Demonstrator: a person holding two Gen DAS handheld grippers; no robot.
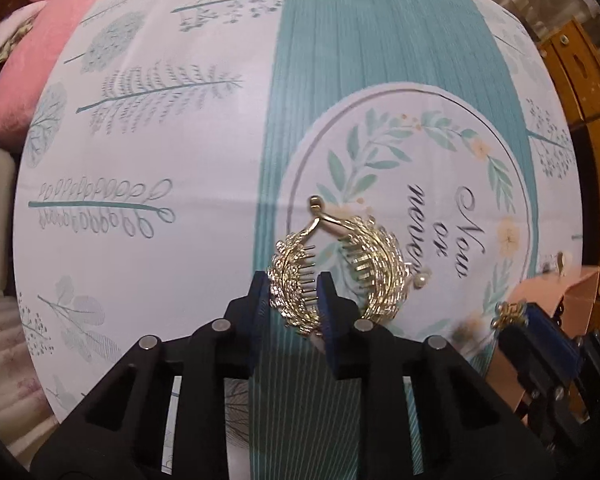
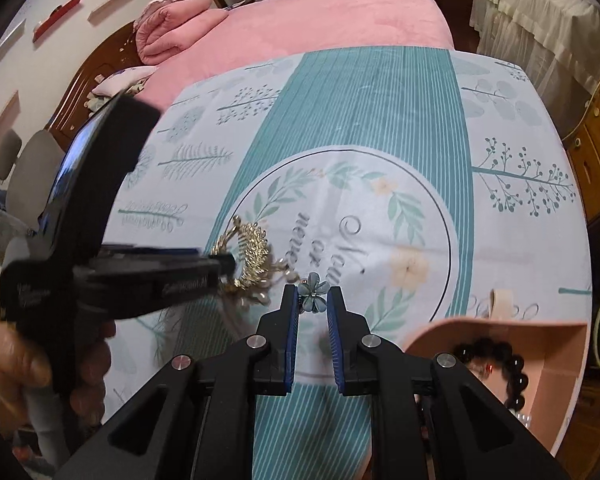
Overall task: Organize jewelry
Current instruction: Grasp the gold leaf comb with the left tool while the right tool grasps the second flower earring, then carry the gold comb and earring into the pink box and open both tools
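Observation:
A gold leaf-shaped hair claw point(image 1: 380, 264) with small pearls stands on the printed tablecloth point(image 1: 160, 140). My left gripper point(image 1: 293, 292) points straight down and is shut on the claw's left half. The right wrist view shows the same hair claw point(image 2: 252, 248) at the tip of the left gripper point(image 2: 226, 266), with a hand on that tool's handle. My right gripper point(image 2: 312, 300) is shut on a small blue-grey flower ornament point(image 2: 311, 290), held just above the cloth. The left wrist view shows the right gripper point(image 1: 516, 320) blurred at the lower right.
An open pink box point(image 2: 560, 332) sits at the table's near right, with a black bead bracelet point(image 2: 500, 356) inside. A small beige item point(image 2: 500, 298) lies beside it. A pink bed point(image 2: 320, 12) lies beyond the table. Wooden cabinets point(image 2: 596, 148) stand at the right.

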